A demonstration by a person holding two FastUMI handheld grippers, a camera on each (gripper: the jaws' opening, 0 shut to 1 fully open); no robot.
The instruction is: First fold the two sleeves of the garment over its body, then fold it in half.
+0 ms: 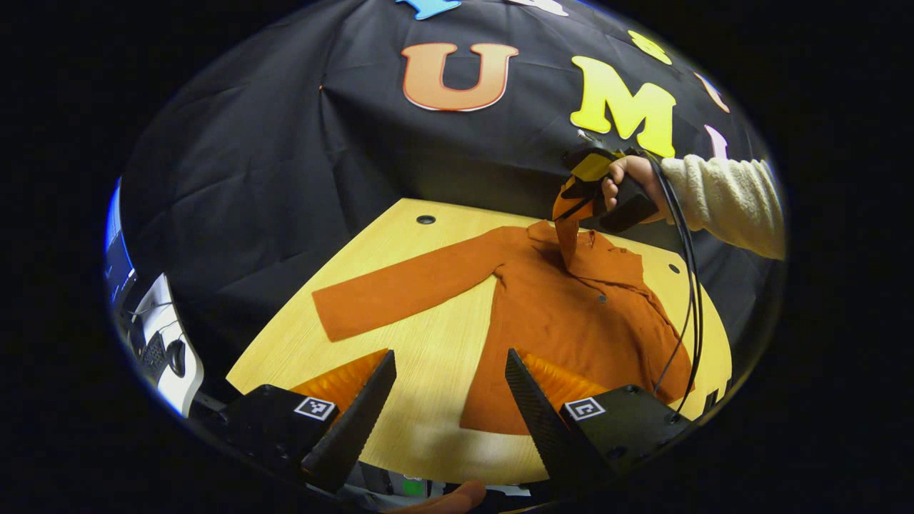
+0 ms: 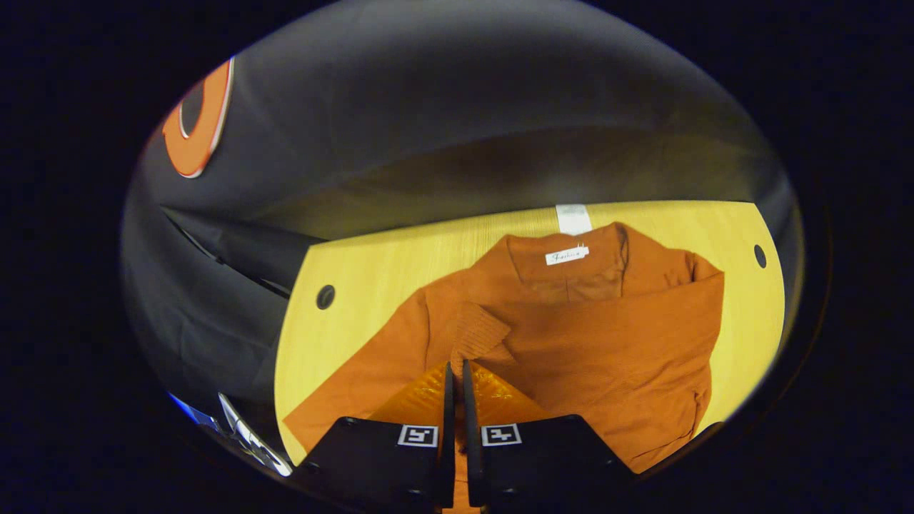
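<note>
An orange long-sleeved garment (image 1: 557, 314) lies front-up on the wooden table (image 1: 428, 371). One sleeve (image 1: 400, 285) stretches flat toward the left. My left gripper (image 1: 450, 364) hovers open over the bare wood beside the hem, with nothing between its fingers. Farther off, a hand (image 1: 632, 178) holds my right gripper (image 1: 570, 210), shut on the other sleeve (image 1: 569, 246), which hangs from it over the collar. In the right gripper view, my right gripper (image 2: 457, 365) has its fingers together, with the ribbed cuff (image 2: 480, 332) just ahead of them and that sleeve (image 2: 614, 321) drawn across the garment's body.
The table (image 2: 371, 271) has round cable holes (image 1: 425, 219) (image 2: 325, 296) near its corners. A black cable (image 1: 689, 285) hangs from the right gripper across the garment's side. White equipment (image 1: 161, 343) stands off the table's left edge. Black cloth walls surround the table.
</note>
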